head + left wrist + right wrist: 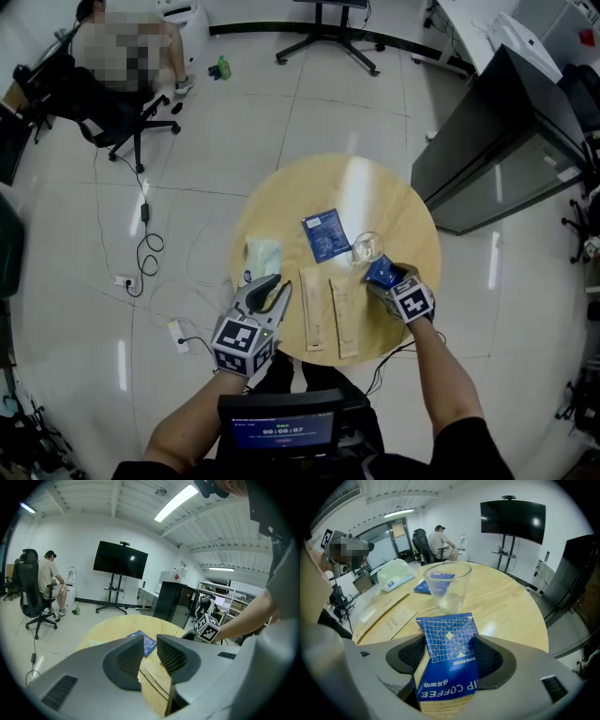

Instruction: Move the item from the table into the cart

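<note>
A blue drip-coffee packet (449,656) stands between the jaws of my right gripper (382,275), which is shut on it just above the round wooden table (412,220) near its right front edge. Directly ahead of it is a clear glass cup (446,588), empty and upright. A second blue packet (324,233) lies flat mid-table. My left gripper (274,292) hovers at the front left edge, jaws a little apart with nothing between them. No cart shows in any view.
Two long kraft paper packets (328,314) lie side by side between the grippers, and a pale green packet (262,258) is at the left. A black cabinet (497,141) stands right of the table. A person sits on an office chair (112,103) far left; cables (142,246) trail on the floor.
</note>
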Tool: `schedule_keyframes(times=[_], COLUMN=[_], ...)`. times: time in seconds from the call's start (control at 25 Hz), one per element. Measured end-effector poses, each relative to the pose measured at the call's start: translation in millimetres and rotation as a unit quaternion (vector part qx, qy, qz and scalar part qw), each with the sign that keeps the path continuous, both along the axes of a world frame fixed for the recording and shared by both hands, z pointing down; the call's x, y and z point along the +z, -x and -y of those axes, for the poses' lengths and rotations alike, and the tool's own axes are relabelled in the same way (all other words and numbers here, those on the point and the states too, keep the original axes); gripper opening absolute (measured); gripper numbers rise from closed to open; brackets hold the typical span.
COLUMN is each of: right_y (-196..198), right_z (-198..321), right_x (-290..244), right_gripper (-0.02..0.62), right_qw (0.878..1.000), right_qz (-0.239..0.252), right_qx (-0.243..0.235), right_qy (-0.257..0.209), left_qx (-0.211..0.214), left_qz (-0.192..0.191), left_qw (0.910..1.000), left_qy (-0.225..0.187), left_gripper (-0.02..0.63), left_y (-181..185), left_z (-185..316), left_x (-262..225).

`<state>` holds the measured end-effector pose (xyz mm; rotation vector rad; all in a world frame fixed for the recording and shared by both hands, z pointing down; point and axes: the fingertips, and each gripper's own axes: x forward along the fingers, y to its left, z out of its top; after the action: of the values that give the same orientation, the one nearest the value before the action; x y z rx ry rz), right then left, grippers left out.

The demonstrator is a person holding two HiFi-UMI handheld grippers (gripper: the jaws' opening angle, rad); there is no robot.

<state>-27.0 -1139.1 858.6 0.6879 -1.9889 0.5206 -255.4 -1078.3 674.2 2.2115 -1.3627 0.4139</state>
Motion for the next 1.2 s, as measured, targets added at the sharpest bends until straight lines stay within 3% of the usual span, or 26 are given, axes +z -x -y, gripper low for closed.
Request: schedule_keyframes(times=[0.28,0.52,0.84,1.2], right_y=[9,12,2,-17], right_z=[7,15,2,-32], right_x=[-7,-9,-42,-137], right_gripper=[0.174,0.091,0.066,0.063], right_qw=[1.0,0.998,0.994,0.982], right_qz=[0.024,0.042,0.078,0.143], right_qx=[0.0,0.032,0.07,0.111], right_qy=[0.018,0.028,0.005,-0.044], left_qx=[-0.007,0.001,-0.001,0.015], left_qz=[-0.005,-0.011,-0.01,-0.021], left_qw=[0.9999,0.9999,0.9999,0.9984], left_qy=[0.007,0.008,-0.007,-0.051], left_gripper=[0.097,0.097,0.097,0.064], left_y=[2,1,-10,-26], left_z=[3,9,-7,-29], left_x=[12,11,-17,-85])
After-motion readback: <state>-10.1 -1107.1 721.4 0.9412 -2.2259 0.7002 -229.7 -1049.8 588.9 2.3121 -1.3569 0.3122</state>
